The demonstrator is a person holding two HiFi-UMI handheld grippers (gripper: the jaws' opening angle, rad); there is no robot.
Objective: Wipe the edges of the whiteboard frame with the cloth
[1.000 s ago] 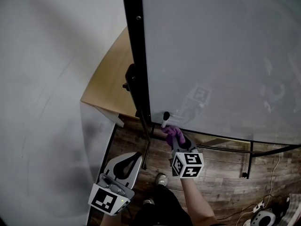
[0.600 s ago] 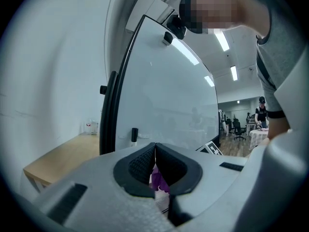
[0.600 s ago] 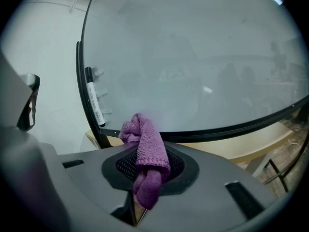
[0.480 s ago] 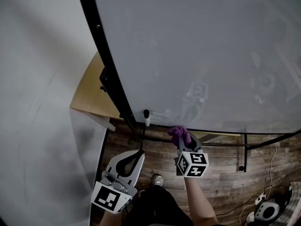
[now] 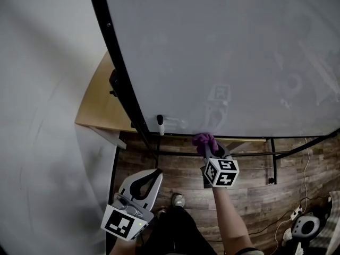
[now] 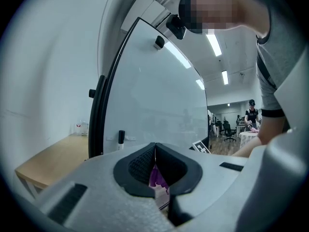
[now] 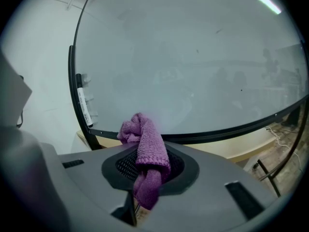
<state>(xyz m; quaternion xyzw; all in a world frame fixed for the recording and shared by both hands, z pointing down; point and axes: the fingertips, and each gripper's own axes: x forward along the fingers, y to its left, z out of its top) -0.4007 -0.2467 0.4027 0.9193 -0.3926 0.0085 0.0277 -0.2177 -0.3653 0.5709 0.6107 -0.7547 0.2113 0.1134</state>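
Cloth (image 5: 203, 139) clamped tight in right gripper (image 5: 207, 146) jaws, held at bottom edge of whiteboard frame (image 5: 255, 137), just right of marker (image 5: 160, 124). Left gripper (image 5: 156, 172) jaws closed together, nothing gripped, held low, apart from board.

My head view dim, grey, flat light. Ceiling strip lights (image 6: 214, 43) bright in left gripper view, streak reflected on whiteboard (image 6: 181, 59). Fisheye bending, black corners; near foreground soft.
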